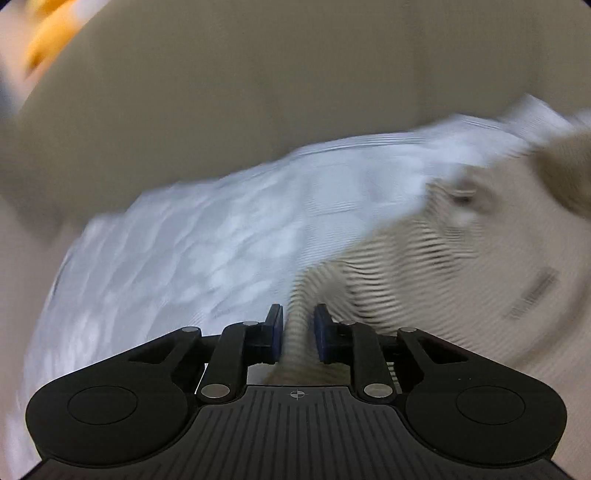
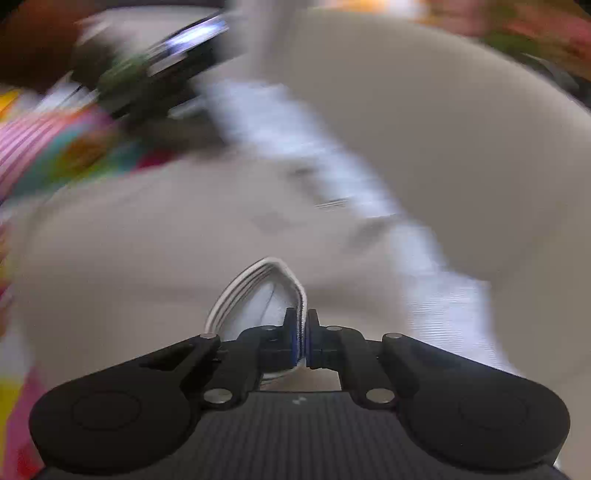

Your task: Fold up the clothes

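A beige garment (image 1: 424, 251) with white trim lies over a white textured cloth (image 1: 177, 251) on a beige table; both views are motion-blurred. My left gripper (image 1: 298, 317) is shut on a bunched fold of the beige garment that runs between its blue pads. My right gripper (image 2: 303, 325) is shut on the garment's white ribbed hem (image 2: 255, 291), which loops up in front of the fingers. In the right wrist view the beige garment (image 2: 155, 251) spreads ahead, with a white strip (image 2: 332, 162) running diagonally across it.
The beige table (image 1: 258, 81) stretches beyond the cloth. Blurred orange shapes (image 1: 51, 33) sit at the far left. In the right wrist view colourful striped fabric (image 2: 44, 147) and a dark blurred object (image 2: 166, 55) are at the upper left.
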`<state>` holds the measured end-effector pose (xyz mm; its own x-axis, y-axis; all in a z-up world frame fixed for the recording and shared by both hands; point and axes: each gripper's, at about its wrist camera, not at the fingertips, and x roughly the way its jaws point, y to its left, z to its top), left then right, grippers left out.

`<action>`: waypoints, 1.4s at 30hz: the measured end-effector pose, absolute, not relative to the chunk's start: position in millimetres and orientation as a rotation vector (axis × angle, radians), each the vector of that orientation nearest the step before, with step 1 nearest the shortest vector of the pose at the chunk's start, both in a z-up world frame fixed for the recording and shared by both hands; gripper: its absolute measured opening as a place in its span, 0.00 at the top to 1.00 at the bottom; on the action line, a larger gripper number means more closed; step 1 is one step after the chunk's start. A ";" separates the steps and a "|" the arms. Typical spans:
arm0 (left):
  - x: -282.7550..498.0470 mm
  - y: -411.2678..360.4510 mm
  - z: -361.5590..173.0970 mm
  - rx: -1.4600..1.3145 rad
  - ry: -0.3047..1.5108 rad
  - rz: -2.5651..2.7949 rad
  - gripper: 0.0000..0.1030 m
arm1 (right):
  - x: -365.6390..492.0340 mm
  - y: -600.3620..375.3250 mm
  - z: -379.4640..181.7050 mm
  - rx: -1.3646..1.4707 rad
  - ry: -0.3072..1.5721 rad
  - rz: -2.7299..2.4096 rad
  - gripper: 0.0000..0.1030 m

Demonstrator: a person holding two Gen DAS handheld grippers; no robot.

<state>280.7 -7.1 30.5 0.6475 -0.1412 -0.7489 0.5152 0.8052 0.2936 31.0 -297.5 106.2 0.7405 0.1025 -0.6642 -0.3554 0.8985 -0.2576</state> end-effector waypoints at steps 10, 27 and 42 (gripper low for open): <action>307.3 66.8 56.1 0.193 0.835 -0.226 0.17 | 69.8 -513.2 165.4 0.184 0.568 -0.339 0.97; 174.4 99.7 22.1 0.801 0.690 -0.296 0.16 | 78.1 -491.8 105.2 0.233 0.773 -0.359 0.72; 252.8 165.0 85.9 0.346 0.908 -0.243 0.69 | 82.7 -445.1 105.6 0.090 0.805 -0.247 0.57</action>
<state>252.8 165.0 85.9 0.5943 -0.0598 -0.8020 0.3485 0.9179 0.1898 82.7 -445.1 105.6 0.6662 -0.1846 -0.7226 0.2526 0.9675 -0.0142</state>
